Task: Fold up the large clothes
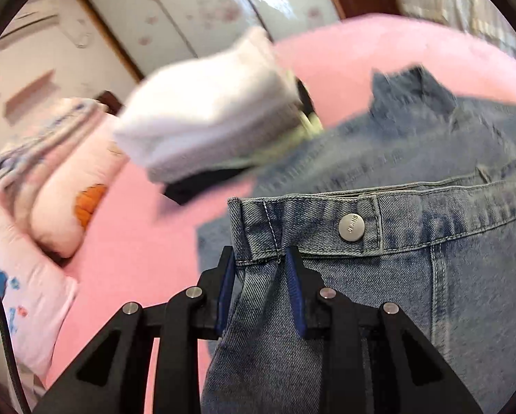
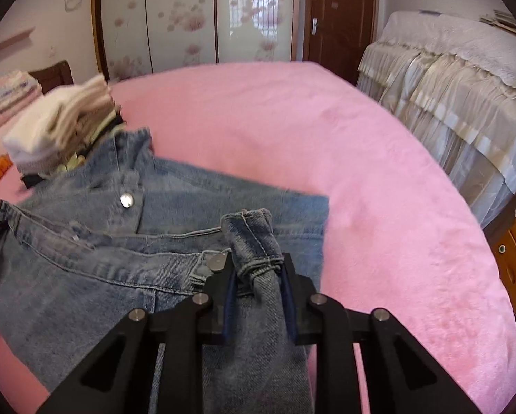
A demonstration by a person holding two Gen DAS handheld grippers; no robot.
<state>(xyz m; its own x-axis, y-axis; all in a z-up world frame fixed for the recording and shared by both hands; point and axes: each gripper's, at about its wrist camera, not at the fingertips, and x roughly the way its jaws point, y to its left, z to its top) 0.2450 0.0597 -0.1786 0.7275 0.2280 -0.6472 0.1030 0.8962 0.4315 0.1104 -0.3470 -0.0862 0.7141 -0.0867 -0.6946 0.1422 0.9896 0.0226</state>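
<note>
On the fuzzy pink bedspread, faded blue denim jeans span sideways between left gripper and right gripper, each clamping a waistband corner

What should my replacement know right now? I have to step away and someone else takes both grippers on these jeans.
Left gripper: jaws shut on the jeans at the waistband, near the metal button.
Right gripper: jaws shut on a bunched bit of denim hem.
The jeans lie partly on the pink bed cover, with layers already overlapping. A stack of folded clothes sits just beyond them.
Done: both grips taken.
Left: carry the held edges over, lay the fold flat, release. How many folds remain is unclear.
</note>
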